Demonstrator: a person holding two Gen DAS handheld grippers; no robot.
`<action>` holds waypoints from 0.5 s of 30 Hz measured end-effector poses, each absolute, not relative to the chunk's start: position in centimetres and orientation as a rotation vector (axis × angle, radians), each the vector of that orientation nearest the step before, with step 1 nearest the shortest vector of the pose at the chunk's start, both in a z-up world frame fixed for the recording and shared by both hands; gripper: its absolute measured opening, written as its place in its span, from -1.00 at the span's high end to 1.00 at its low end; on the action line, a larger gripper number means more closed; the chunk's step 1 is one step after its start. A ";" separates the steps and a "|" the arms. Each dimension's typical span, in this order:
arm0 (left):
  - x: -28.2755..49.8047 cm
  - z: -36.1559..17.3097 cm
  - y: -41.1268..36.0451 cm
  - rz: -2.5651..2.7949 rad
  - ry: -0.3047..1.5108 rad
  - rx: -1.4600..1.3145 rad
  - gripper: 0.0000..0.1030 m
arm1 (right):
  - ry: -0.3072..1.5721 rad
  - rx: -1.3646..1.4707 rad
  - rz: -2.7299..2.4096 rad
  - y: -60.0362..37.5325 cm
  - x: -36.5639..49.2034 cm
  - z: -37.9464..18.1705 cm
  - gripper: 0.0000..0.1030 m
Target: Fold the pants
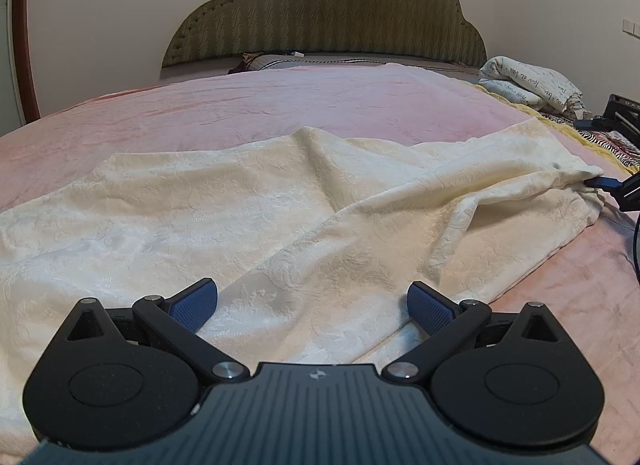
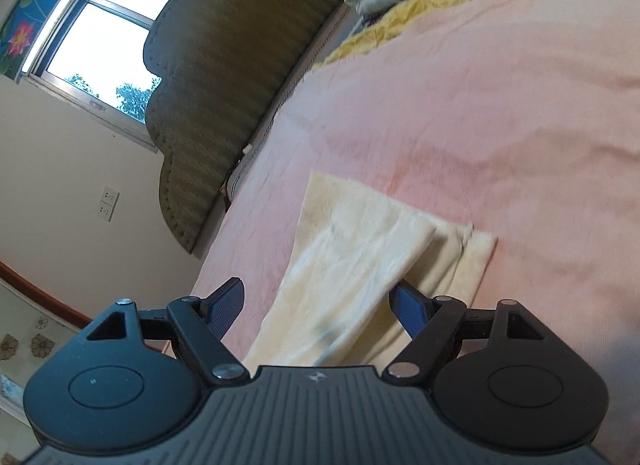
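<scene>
Both tongs (image 1: 312, 307) (image 2: 318, 307) spread over cream pants (image 1: 280, 205).

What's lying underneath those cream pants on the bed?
The cream pants lie spread on a pink blanket that shows all around them. Whatever is beneath the blanket is covered. Where one leg folds over the other, the lower layer is hidden too.

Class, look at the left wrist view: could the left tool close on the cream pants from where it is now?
Probably yes. The left tool is open, its blue fingers straddling a fold of the pants lying on the pink blanket. Nothing blocks it.
</scene>
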State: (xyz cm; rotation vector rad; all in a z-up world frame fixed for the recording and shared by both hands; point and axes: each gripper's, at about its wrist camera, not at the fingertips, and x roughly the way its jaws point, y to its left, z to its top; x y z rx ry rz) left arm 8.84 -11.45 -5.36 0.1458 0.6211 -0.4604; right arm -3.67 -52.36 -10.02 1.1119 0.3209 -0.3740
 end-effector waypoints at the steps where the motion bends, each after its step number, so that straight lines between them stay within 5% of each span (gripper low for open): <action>1: 8.8 -5.4 -11.5 -0.460 0.621 0.146 -1.00 | 0.328 1.095 -0.403 -52.6 -3.4 -10.2 -0.55; 4: 8.8 -5.4 -11.5 -0.460 0.621 0.146 -1.00 | 0.336 1.140 -0.413 -53.1 -2.7 -11.5 -0.49; 5: 8.8 -5.4 -11.5 -0.460 0.621 0.146 -1.00 | 0.343 1.134 -0.416 -53.0 -2.5 -11.4 -0.29; 6: 8.8 -5.4 -11.5 -0.460 0.620 0.146 -1.00 | 0.359 1.118 -0.423 -53.0 -2.4 -11.3 0.24; 8: 8.8 -5.3 -11.5 -0.461 0.616 0.145 -0.96 | 0.405 1.102 -0.436 -53.1 -2.0 -11.4 0.76; 15: 6.8 -3.4 -13.0 -0.567 0.524 0.181 -0.88 | 0.352 0.951 -0.381 -52.6 -1.4 -6.5 0.87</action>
